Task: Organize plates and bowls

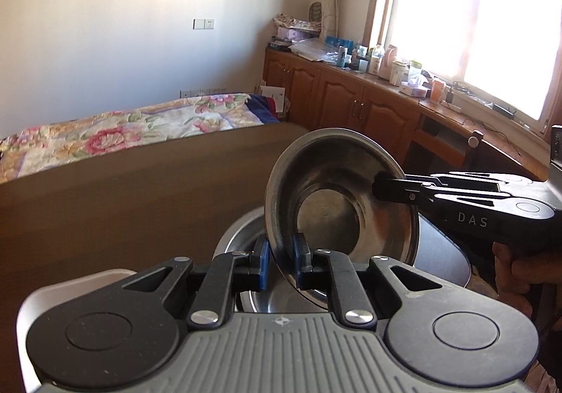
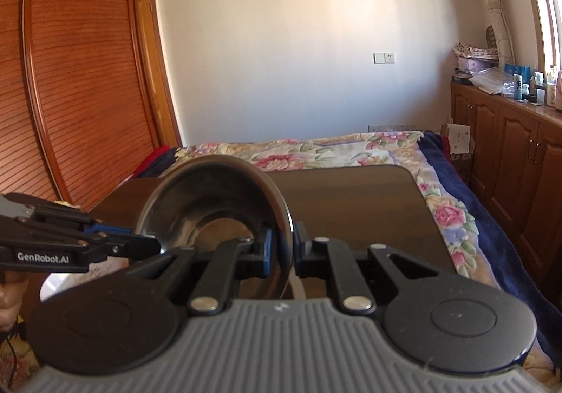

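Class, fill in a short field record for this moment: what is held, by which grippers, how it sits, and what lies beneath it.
held item: round stainless steel bowl
left gripper: shut on the bowl's rim
right gripper: shut on the rim at another spot
bowl pose: tilted steeply, nearly on edge
beneath: another shiny steel bowl on the dark brown table
background: floral bedspread

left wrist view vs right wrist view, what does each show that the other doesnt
Only the left wrist view shows the bright window, the cluttered counter beneath it, and a second steel bowl lying below the held one.

Only the right wrist view shows the slatted wooden wardrobe and the dark tabletop stretching ahead.

Both show the tilted steel bowl pinched at its rim by the left claw and the right claw, plus the floral bedspread and the wooden cabinets.
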